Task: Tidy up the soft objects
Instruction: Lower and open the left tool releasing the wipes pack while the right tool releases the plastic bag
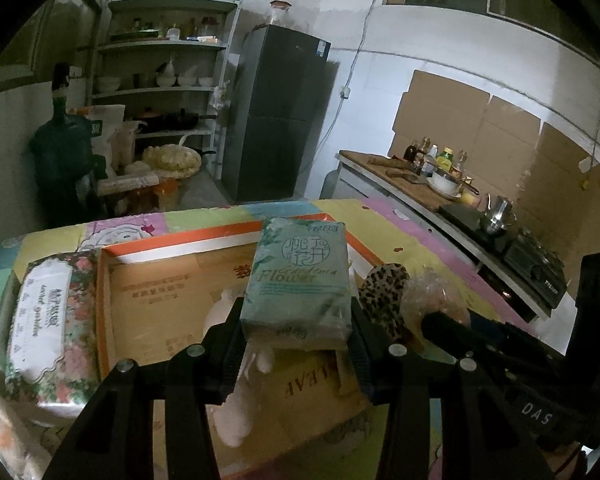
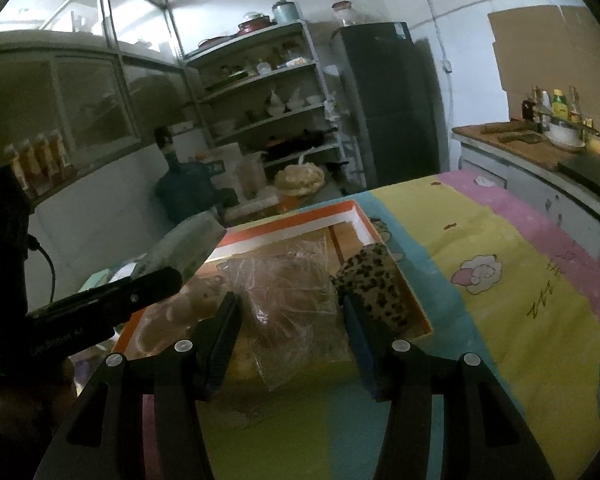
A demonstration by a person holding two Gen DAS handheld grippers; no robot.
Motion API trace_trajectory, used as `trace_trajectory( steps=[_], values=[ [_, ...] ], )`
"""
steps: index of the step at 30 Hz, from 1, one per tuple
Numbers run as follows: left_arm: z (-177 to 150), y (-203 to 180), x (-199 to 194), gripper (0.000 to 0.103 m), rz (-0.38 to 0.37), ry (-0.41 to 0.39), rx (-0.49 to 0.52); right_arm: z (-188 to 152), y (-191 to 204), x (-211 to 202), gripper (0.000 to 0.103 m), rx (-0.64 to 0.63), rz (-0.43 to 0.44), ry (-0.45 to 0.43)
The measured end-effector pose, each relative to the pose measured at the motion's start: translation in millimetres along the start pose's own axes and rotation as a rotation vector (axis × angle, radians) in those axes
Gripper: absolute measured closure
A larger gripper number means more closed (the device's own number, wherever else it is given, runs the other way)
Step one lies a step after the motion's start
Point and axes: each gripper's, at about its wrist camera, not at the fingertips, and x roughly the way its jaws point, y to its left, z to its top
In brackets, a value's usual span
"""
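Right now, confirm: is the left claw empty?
No, the left claw grips a green tissue pack above the orange box.

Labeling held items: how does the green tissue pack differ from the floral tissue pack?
The green tissue pack is plain teal-green and clamped between the left gripper fingers, lifted over the orange box. The floral tissue pack has a rose pattern with a white label and lies outside the box, beside its left wall, ungripped. Both are soft plastic-wrapped packs.
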Motion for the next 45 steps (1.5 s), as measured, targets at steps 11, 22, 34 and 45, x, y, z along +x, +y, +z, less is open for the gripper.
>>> trace_trajectory(
  steps=[11,22,34,45],
  values=[
    [9.4,-11.5,32.6,0.056,0.040,0.049,0.014,7.1,-13.9,21.9,0.049,0.003,-0.024,0.018],
    [9.5,-13.7,55.4,0.056,0.059,0.092,0.011,9.2,-24.0,39.1,0.049,0.013,-0.006,0.046],
    [8.6,-10.2,63.6,0.054,0.055,0.096,0.002,8.8,-24.9,54.2,0.047,0.020,-0.014,0.114],
    [8.4,-7.0,59.4,0.039,0.048,0.060,-0.026,7.8,-25.5,54.1,0.043,0.029,-0.030,0.116]
  ],
)
